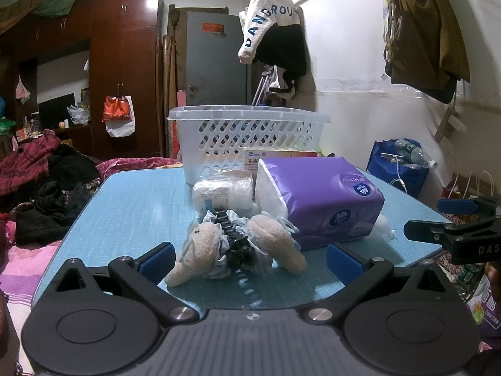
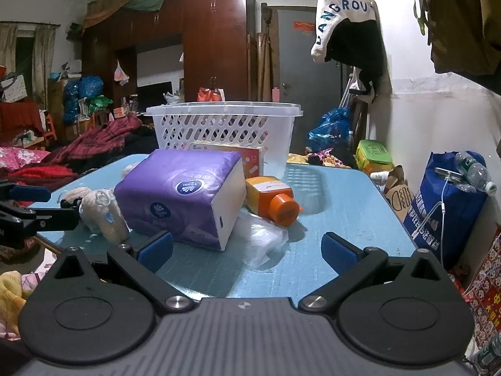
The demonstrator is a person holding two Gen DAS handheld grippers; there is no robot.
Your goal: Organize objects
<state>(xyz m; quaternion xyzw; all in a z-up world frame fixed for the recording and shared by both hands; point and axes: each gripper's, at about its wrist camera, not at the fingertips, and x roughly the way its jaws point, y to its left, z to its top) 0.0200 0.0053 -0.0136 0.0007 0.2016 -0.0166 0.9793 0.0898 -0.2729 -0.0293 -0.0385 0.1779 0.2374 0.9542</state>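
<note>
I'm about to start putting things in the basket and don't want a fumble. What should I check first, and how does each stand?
1. Left gripper open: ok.
2. Right gripper open: ok.
3. Plush hair clip lies between the left fingers' line: ok.
4. White basket upright, mouth open: ok.
5. Room inside basket: cannot tell.
6. Purple tissue pack crowds the orange bottle; clear grasp: not ok.

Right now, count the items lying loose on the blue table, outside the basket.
6, maybe more hidden: a fuzzy hair clip nearest, purple tissue pack, white roll, medicine box against the basket, orange bottle, and crumpled clear plastic.
</note>
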